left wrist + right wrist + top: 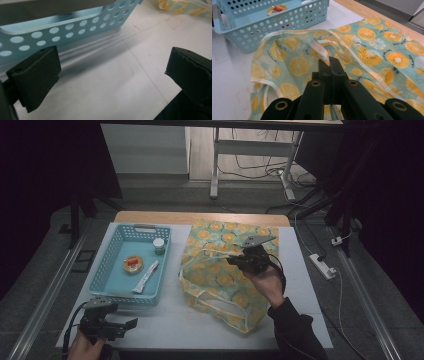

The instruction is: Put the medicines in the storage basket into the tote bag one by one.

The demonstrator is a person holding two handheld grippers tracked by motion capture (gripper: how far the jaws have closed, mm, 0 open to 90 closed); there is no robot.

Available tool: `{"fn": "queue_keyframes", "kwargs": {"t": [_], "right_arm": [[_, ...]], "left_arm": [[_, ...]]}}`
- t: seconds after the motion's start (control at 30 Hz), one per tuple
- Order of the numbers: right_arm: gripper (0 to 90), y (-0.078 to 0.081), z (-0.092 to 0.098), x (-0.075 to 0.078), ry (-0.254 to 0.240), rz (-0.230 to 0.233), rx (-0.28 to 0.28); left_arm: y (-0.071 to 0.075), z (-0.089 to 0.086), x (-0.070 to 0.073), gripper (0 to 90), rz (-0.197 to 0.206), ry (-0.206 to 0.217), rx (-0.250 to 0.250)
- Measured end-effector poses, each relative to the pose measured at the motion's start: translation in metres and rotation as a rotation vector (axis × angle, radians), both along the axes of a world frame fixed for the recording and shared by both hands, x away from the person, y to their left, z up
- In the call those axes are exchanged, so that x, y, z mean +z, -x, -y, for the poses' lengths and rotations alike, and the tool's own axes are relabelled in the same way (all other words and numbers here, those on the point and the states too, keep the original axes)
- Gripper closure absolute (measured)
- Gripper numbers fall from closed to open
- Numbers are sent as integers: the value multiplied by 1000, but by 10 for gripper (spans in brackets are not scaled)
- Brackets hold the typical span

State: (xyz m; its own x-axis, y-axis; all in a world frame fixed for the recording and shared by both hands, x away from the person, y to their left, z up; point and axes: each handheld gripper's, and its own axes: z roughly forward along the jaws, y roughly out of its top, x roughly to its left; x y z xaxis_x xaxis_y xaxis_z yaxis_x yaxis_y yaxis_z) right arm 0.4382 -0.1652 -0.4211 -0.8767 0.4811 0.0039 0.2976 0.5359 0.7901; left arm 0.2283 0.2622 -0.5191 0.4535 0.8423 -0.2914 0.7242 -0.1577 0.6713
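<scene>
At the near left corner of the white table point(165, 322), the left gripper point(131, 323) is resting with its jaws spread wide and nothing between them. Just beyond it, a light blue basket point(112, 251) is holding a small jar point(159, 246), a round tin point(133, 264) and a sachet point(146, 276). To the right, an orange-print bag point(220, 280) is lying crumpled, and the right gripper point(329, 61) is pinching its pale handle strap point(318, 48) tightly (jaws fully clenched, strap lifted off the fabric). The thin strap could be slipping free if pulled sideways, letting the bag's mouth collapse.
</scene>
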Motion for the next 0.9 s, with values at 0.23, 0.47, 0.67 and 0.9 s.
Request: {"fn": "queue_keyframes", "kwargs": {"t": [0.23, 0.47, 0.67, 0.9], "right_arm": [[900, -1, 0, -2, -2, -13, 6], [900, -1, 1, -2, -2, -15, 7], [900, -2, 1, -2, -4, -19, 6], [900, -2, 2, -3, -3, -21, 10]], "left_arm": [[1, -2, 6, 5, 22, 5, -7], [1, -2, 11, 6, 25, 33, -44], [2, -2, 18, 0, 37, 34, -41], [1, -2, 25, 0, 60, 34, -56]]}}
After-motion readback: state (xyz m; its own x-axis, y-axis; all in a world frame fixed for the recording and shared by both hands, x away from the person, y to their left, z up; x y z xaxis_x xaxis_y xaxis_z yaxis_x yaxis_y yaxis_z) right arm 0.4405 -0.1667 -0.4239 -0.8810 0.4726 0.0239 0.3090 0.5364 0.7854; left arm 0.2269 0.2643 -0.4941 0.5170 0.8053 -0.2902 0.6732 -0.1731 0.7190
